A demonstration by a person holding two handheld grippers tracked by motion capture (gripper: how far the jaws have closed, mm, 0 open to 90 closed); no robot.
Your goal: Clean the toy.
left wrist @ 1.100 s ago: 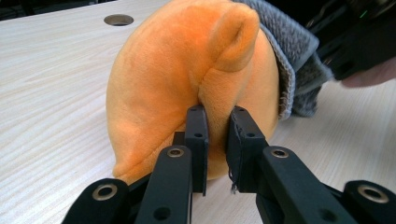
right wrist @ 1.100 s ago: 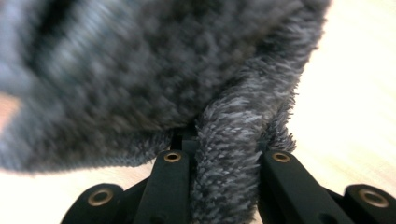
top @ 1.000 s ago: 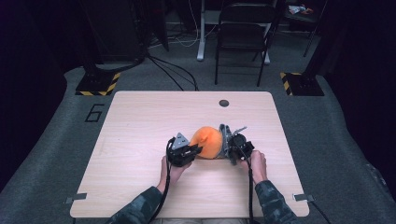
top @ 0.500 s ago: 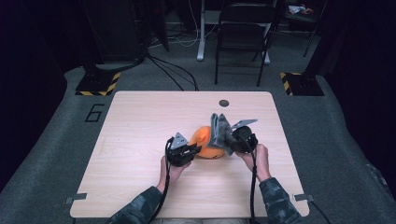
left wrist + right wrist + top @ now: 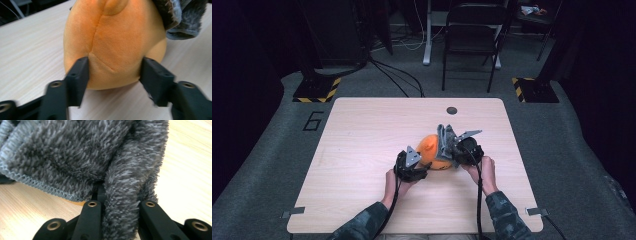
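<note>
The right gripper (image 5: 446, 142) was clamped on the grey fuzzy cloth (image 5: 82, 157), partly off the orange plush toy (image 5: 112, 42), while the left gripper (image 5: 113, 72) had just been opening, its jaws flanking the toy.

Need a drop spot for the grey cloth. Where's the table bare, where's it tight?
Bare: table left of the left gripper, and the far strip by the round hole. Tight: centre, around the orange plush, grey cloth and right gripper.
</note>
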